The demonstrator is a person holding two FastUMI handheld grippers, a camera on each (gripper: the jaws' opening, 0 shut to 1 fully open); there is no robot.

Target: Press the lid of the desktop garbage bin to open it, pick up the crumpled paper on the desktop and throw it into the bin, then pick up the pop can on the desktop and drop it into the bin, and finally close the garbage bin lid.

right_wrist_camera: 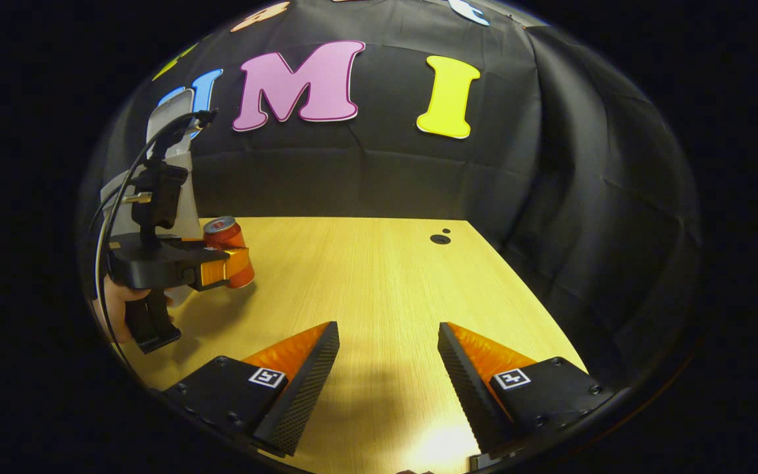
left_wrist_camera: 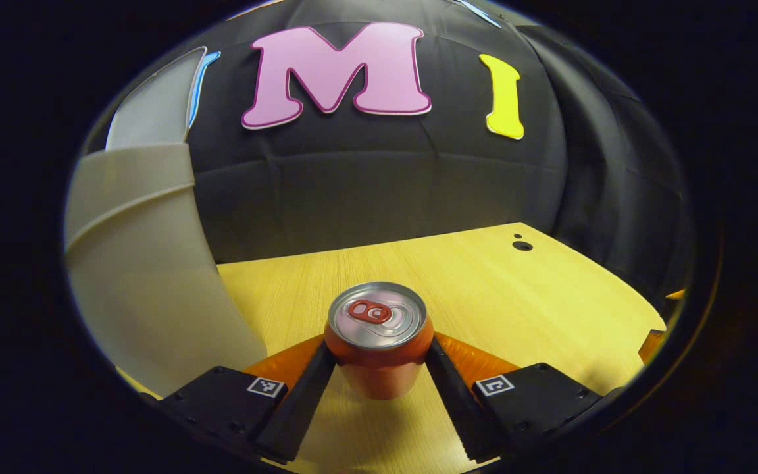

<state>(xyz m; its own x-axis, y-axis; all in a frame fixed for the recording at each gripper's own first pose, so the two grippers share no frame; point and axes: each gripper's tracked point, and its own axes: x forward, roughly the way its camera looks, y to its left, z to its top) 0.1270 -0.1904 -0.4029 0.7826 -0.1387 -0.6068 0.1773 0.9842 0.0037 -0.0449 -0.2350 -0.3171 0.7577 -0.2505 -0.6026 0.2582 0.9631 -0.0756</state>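
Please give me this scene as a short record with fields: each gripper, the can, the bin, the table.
left gripper: shut on the red aluminium pop can, both fingers pressing its sides
pop can: upright, apparently lifted off the table
right gripper: open, nothing between its fingers, above bare wood
bin: pale plastic desktop garbage bin, lid raised, beside the can
table: light wooden desktop
crumpled paper: not visible on the desktop

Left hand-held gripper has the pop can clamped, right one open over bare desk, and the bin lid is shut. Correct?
Not quite: the lid is up, standing open above the bin in the left gripper view. The rest holds. The left hand-held gripper is shut on the pop can, and the right hand-held gripper is open over bare desk in the right gripper view.
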